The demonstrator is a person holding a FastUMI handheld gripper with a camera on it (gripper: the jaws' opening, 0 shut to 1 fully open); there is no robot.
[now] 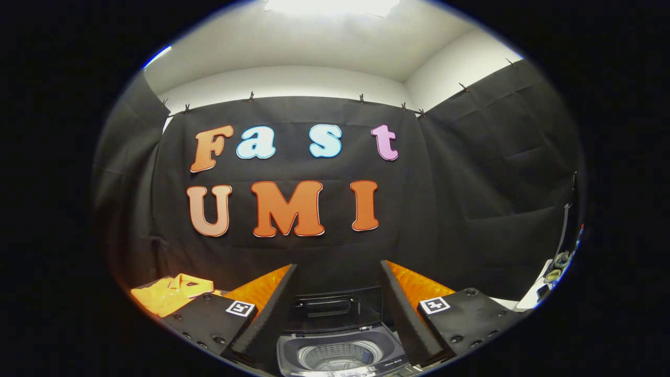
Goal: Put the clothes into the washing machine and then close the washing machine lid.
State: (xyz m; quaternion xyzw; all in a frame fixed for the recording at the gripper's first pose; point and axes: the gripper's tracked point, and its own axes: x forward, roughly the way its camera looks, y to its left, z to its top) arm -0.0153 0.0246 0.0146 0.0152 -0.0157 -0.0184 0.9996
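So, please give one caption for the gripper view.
Open gripper above the open washing machine, folded orange shirt lying beyond its fingers.

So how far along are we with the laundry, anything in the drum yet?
Done: the washing machine lid already stands open, and the visible part of the drum looks bare. In hand: nothing; the tool is open, fingers spread either side of the opening. Left: fetch the folded orange shirt lying off beyond the left finger, drop it in, then close the lid.

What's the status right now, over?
Gripper open, holding nothing. Washing machine between the fingers, lid up, drum bare. Orange shirt folded beside it, untouched. Nothing in the way.
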